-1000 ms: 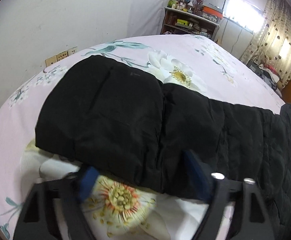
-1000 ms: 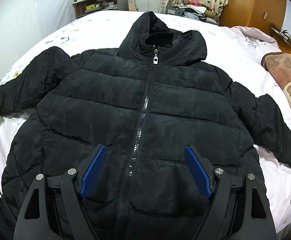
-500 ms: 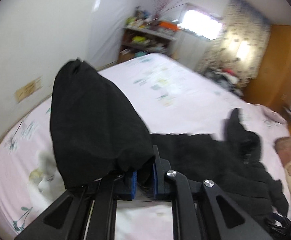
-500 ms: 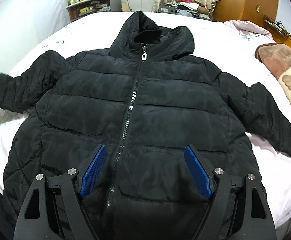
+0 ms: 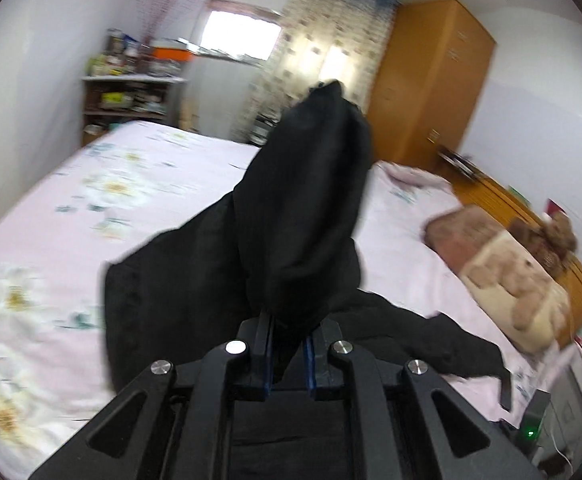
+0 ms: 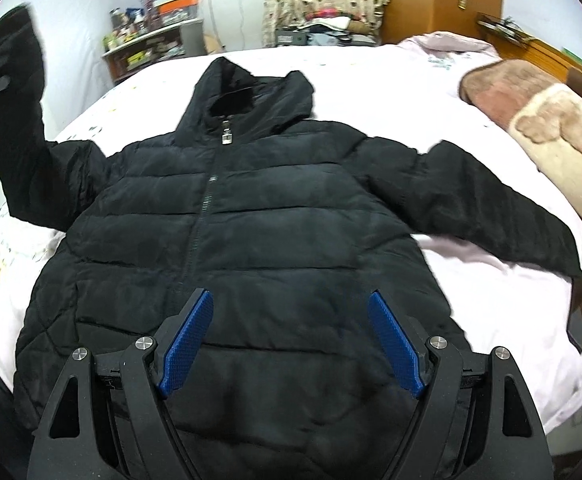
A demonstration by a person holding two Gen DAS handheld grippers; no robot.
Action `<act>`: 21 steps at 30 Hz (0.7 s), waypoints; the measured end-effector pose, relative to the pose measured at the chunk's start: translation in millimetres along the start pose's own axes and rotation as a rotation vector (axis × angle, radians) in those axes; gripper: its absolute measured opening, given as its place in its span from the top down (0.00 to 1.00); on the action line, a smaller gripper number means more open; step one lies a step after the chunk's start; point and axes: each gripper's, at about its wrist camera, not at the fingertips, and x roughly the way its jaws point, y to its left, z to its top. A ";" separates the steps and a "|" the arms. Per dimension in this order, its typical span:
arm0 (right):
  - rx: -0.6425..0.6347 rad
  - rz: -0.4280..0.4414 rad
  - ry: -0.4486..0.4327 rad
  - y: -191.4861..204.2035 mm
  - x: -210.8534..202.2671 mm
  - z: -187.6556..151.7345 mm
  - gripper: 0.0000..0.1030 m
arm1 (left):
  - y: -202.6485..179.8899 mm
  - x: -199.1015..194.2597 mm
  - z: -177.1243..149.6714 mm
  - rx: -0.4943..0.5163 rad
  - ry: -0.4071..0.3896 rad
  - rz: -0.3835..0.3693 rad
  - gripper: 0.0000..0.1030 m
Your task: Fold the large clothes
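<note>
A black hooded puffer jacket lies front up, zipped, on a bed. Its sleeve on the left side is lifted high off the bed. My left gripper is shut on that sleeve, which stands up in front of the camera and hides much of the jacket body. My right gripper is open and empty, hovering over the jacket's lower front near the hem. The other sleeve lies spread out to the right on the bed.
The bed has a pale pink floral sheet. A brown and cream pillow lies at the right. A cluttered shelf stands against the far wall, and a wooden wardrobe stands beyond the bed.
My left gripper closed on the sleeve's end and lifted it off the bed, swinging toward the jacket body. My right gripper stayed open over the jacket's lower front, drifting slightly.
</note>
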 end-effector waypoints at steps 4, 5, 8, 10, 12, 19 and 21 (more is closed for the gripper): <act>0.044 -0.018 -0.001 -21.0 -1.2 -2.6 0.22 | -39.0 45.4 -14.7 0.036 0.082 -0.088 0.89; 0.055 -0.018 -0.001 -25.7 -0.5 -3.2 0.22 | -47.5 55.3 -22.5 0.043 0.102 -0.107 0.89; 0.067 -0.027 0.001 -34.5 2.8 -5.0 0.22 | -66.1 91.9 -38.9 0.051 0.172 -0.153 0.89; 0.075 -0.027 0.009 -39.0 7.0 -6.1 0.22 | -74.8 114.3 -49.8 0.049 0.214 -0.186 0.89; 0.078 -0.026 0.019 -42.3 11.9 -7.2 0.22 | -82.3 134.3 -60.8 0.043 0.253 -0.221 0.89; 0.094 -0.043 0.056 -51.3 27.9 -8.2 0.22 | -90.9 165.5 -79.2 -0.041 0.363 -0.331 0.52; 0.097 -0.045 0.050 -51.4 28.9 -5.4 0.22 | -91.1 156.9 -76.7 -0.044 0.335 -0.371 0.45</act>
